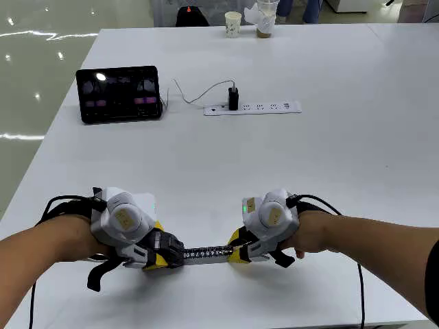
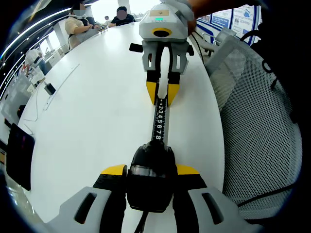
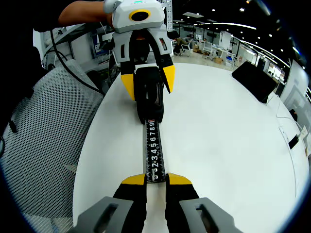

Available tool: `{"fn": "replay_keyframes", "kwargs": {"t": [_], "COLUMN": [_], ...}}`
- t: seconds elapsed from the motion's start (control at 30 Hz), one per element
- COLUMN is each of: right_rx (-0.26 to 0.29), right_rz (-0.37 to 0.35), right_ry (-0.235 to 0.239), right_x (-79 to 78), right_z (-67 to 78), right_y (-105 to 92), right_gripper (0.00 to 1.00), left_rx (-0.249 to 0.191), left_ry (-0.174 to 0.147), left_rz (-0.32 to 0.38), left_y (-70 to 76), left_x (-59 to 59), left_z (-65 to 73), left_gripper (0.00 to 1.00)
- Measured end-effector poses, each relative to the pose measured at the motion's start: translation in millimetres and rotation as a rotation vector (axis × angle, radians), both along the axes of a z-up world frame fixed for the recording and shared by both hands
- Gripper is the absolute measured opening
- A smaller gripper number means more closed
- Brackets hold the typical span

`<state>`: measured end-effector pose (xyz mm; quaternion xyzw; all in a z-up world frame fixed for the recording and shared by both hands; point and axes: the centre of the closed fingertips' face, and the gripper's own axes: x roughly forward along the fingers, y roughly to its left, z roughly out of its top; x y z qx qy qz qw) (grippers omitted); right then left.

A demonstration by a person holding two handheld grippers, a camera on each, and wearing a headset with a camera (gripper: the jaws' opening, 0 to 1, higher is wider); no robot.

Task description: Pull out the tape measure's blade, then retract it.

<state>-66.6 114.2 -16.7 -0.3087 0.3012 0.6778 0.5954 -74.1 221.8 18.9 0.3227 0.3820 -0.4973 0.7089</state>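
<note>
1. The tape measure [image 2: 150, 182], a black case, lies low over the white table [image 1: 274, 164] near the person's edge. A short stretch of its blade [image 3: 153, 145] is out, with printed digits readable along it.
2. The blade runs straight and nearly level from the mouth of the case to its free end. It is just above the tabletop and shows no sag or twist.
3. The left gripper [image 2: 150, 171] has its yellow-padded jaws closed on the two sides of the case, which sits squarely between them.
4. The right gripper [image 3: 156, 180] faces it from the other end. Its jaws are pinched together on the tip of the blade, which lies between the yellow pads.
5. The two grippers point at each other, near but apart, with only the exposed blade between them.
6. Judged from this, the pull-out step is in hand and only partly done, since little blade has left the case.
7. The next move calls for drawing the grippers apart along the blade's own line. The case needs a firm grip and the tip a secure pinch, so nothing slips or kinks.
8. Retraction would then need the tip walked back toward the case rather than let go.
9. A tablet [image 1: 118, 94] and a power strip [image 1: 264, 107] lie well away at the far side.
</note>
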Motion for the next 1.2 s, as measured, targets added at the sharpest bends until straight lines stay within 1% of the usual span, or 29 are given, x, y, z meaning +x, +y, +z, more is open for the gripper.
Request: {"fn": "replay_keyframes", "kwargs": {"t": [0.97, 1.2], "right_rx": [-0.013, -0.015], "right_rz": [-0.005, 0.004], "right_ry": [-0.002, -0.010], "right_x": [4.0, 4.0], "right_z": [-0.5, -0.4], "right_y": [-10.6, -13.2], "right_gripper": [0.11, 0.10], "left_rx": [-0.003, -0.004], "left_ry": [-0.001, -0.003], "left_rz": [-0.001, -0.001], "left_y": [-0.8, -1.1], "left_x": [0.3, 0.7], "left_z": [1.4, 1.3], "left_gripper": [0.31, 0.31]}}
